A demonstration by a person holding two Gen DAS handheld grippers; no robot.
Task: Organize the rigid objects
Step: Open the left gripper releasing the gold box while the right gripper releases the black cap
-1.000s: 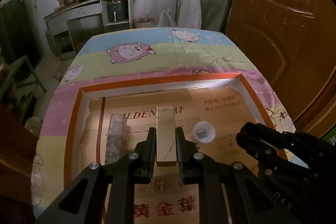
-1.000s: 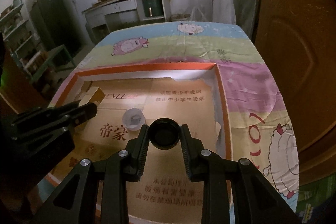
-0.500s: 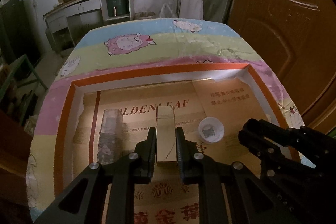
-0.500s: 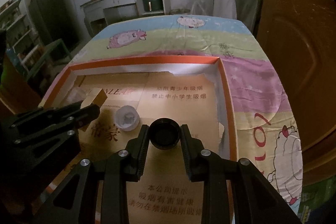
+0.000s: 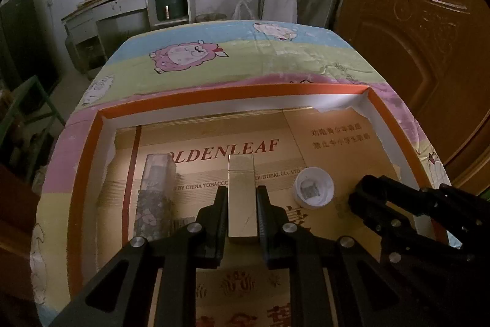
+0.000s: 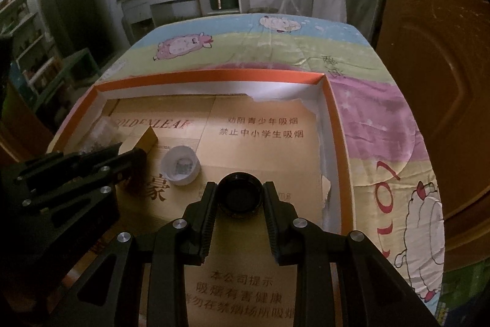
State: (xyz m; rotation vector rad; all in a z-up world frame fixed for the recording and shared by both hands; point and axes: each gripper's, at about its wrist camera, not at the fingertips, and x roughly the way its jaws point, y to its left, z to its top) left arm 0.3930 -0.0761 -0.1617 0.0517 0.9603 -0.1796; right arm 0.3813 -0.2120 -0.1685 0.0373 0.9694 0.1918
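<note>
Left wrist view showed the left gripper [image 5: 242,213] clamped on a gold box [image 5: 242,195]; right gripper [image 6: 240,204] gripped a black cap [image 6: 240,198] near the white cup [image 6: 181,165]; careless release risked collision.

Your left gripper [image 5: 242,201] points steeply down, its jaws clamped on the sides of a gold box [image 5: 241,192] that sticks out ahead of the fingertips. Your right gripper [image 6: 240,198] tilts down at much the same angle, jaws closed on a black cap [image 6: 240,195] held near the fingertips. The two grippers sit side by side, close but apart, each showing at the edge of the other's view.
</note>
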